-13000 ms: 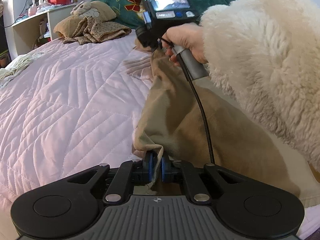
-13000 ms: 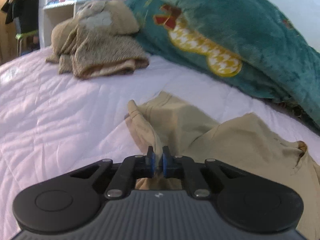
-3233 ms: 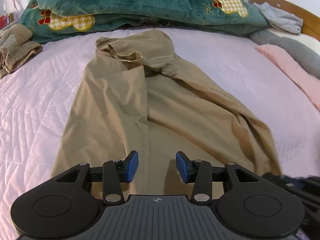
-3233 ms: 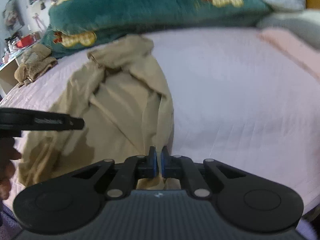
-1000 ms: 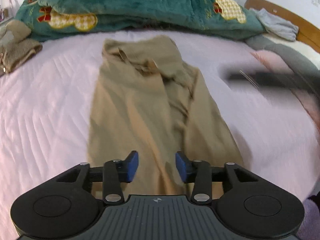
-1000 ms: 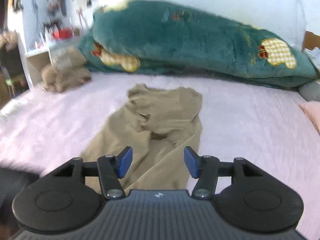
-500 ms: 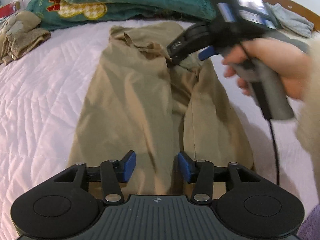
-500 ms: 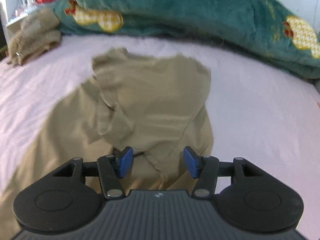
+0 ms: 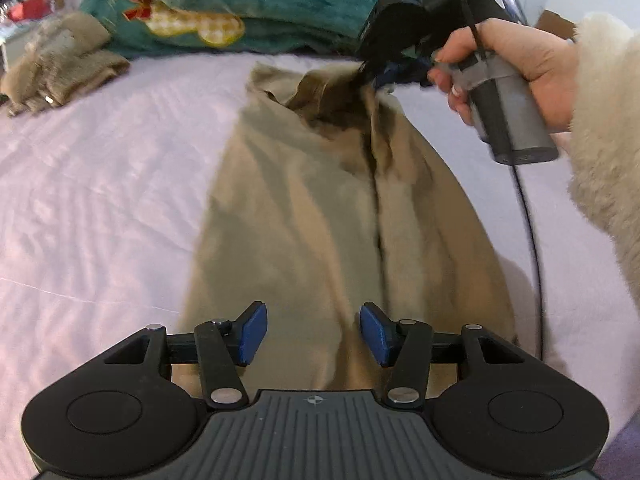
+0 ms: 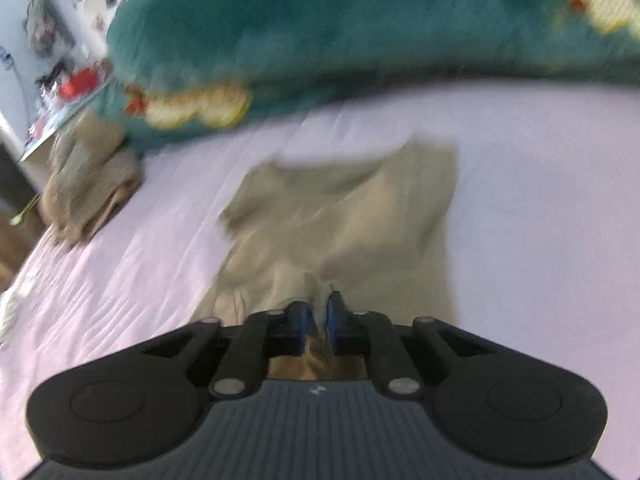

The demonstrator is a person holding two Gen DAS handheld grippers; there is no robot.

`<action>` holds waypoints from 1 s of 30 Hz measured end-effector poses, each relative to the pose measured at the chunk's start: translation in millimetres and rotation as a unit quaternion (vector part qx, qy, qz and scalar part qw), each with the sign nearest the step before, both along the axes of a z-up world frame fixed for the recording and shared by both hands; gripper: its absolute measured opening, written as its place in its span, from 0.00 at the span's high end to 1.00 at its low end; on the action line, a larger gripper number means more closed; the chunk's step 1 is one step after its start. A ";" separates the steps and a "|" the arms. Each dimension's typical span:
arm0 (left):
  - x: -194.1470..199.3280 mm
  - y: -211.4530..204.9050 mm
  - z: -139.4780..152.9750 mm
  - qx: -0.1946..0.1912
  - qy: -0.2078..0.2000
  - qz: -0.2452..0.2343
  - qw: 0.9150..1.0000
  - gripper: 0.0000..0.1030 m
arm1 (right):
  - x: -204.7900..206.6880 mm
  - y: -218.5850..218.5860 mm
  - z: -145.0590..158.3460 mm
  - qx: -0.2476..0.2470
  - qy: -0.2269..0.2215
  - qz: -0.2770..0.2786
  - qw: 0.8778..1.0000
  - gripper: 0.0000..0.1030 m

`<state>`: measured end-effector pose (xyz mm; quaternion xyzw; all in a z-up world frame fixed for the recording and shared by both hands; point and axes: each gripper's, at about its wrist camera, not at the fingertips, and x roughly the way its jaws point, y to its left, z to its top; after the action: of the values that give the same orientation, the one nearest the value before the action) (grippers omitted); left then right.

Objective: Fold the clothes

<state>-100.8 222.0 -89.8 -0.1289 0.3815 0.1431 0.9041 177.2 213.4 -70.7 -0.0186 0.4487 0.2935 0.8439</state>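
A tan garment point(image 9: 316, 216) lies lengthwise on the pink quilted bed point(image 9: 100, 184), folded along its length. My left gripper point(image 9: 312, 332) is open and empty, hovering over the garment's near end. My right gripper point(image 10: 316, 320) is shut on a fold of the tan garment point(image 10: 352, 208) near its far end. In the left wrist view the right gripper point(image 9: 380, 76) pinches and lifts the cloth at the far end, held by a hand in a white fleece sleeve.
A teal plush blanket point(image 9: 260, 4) is heaped along the far side of the bed. A folded brown knit pile point(image 9: 60, 68) lies at the far left. A shelf with small items point(image 10: 60, 92) stands beyond the bed's left edge.
My right gripper has gone from open to shut on the garment's far end and is lifting it. My left gripper stays open over the near end.
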 end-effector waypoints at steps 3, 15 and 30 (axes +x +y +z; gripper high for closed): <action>-13.6 6.1 7.8 0.015 -0.005 0.016 1.000 0.48 | -30.5 -5.9 3.5 -0.067 -0.008 0.015 0.998 0.74; -67.4 13.2 4.1 0.080 0.035 0.049 0.995 0.45 | -226.9 -151.7 -38.9 -0.074 -0.002 -0.023 0.997 0.44; -75.2 -3.2 -4.1 0.106 0.036 0.072 0.991 0.44 | -258.5 -161.7 -59.3 -0.011 -0.013 -0.081 0.997 0.44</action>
<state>-176.0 218.9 -93.9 -0.0546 0.3860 0.2519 0.8858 -81.3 51.7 -130.0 0.0054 0.4410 0.2187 0.8704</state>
